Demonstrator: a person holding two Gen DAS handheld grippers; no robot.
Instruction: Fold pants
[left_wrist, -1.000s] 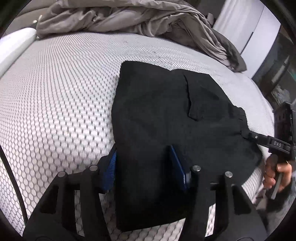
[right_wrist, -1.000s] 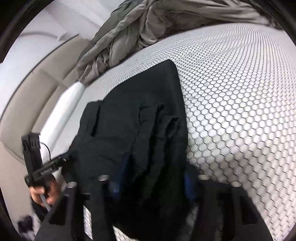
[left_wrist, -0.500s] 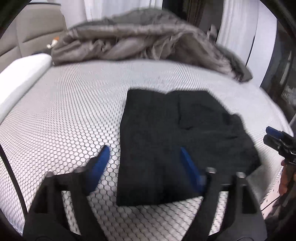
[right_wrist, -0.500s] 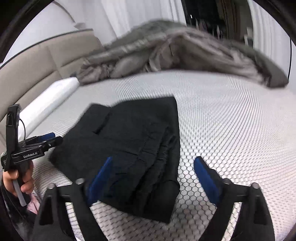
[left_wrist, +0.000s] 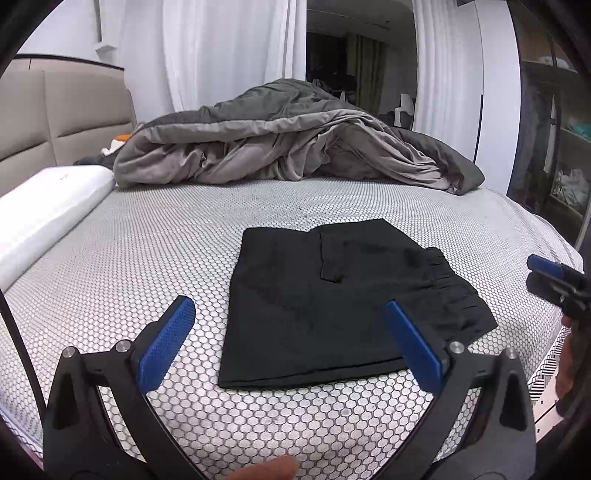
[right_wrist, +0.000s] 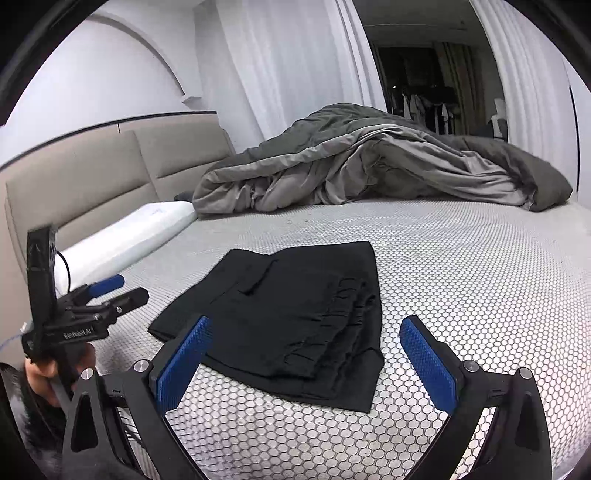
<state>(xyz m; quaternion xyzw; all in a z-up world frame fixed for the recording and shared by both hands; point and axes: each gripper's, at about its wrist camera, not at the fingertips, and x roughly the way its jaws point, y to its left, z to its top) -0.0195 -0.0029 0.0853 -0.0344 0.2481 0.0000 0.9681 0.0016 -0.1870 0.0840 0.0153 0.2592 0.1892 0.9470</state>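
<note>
Both of your grippers have let go of the black pants and pulled up and back, so now the pants lie alone on the bed. Your left gripper has its blue pads spread wide, and its jaws are opening with nothing pinched between them. The pants lie in front of it, past the pad tips, flat on the dotted cover and not touching the pads. Your right gripper looks the same: jaws opening, blue pads far apart, holding nothing. The pants lie just ahead of it, with the bunched waist part closest to its left pad. The pants are folded into a small dark square near the front edge of the bed, closer to the right corner in the left view. A white pillow sits along the left edge by the headboard. A big gray blanket is heaped at the far edge, well apart from the pants. In the right view you can see your left hand around the handle of the other gripper, off the left edge of the bed.
</note>
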